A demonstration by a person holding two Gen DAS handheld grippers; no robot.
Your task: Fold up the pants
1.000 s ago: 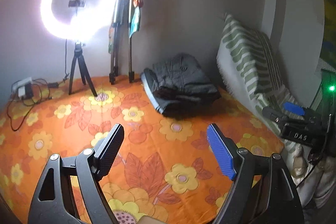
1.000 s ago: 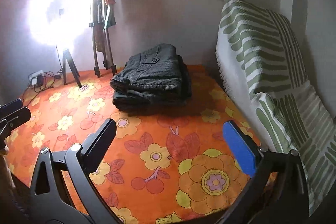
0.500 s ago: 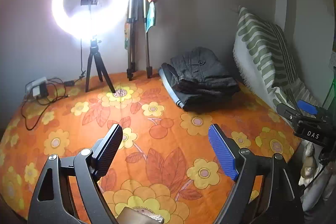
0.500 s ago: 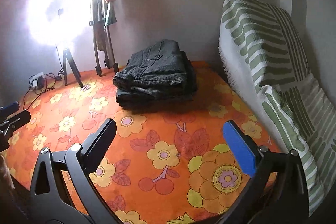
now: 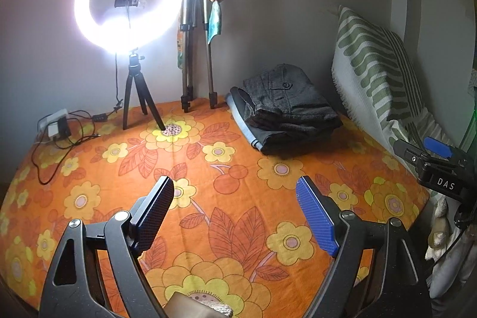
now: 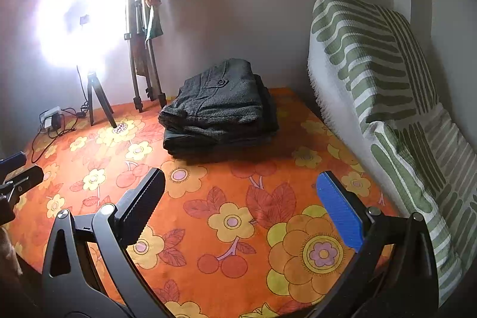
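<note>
Dark grey pants (image 5: pixel 286 106) lie folded in a stack at the back of the orange flowered bedspread (image 5: pixel 226 187), near the wall. They also show in the right wrist view (image 6: pixel 220 109). My left gripper (image 5: pixel 235 210) is open and empty, above the spread and well short of the pants. My right gripper (image 6: pixel 241 204) is open and empty, also short of the stack. The right gripper's tip shows at the right edge of the left wrist view (image 5: pixel 432 157).
A lit ring light on a small tripod (image 5: pixel 128 20) and a folded tripod (image 5: pixel 196 35) stand at the back left by the wall. A charger with cables (image 5: pixel 56 127) lies at the left. Green striped pillows (image 6: pixel 375 73) lean along the right side.
Both grippers have drawn back from the folded pants, the left one more and swinging its view rightward. Both stay open and empty.
</note>
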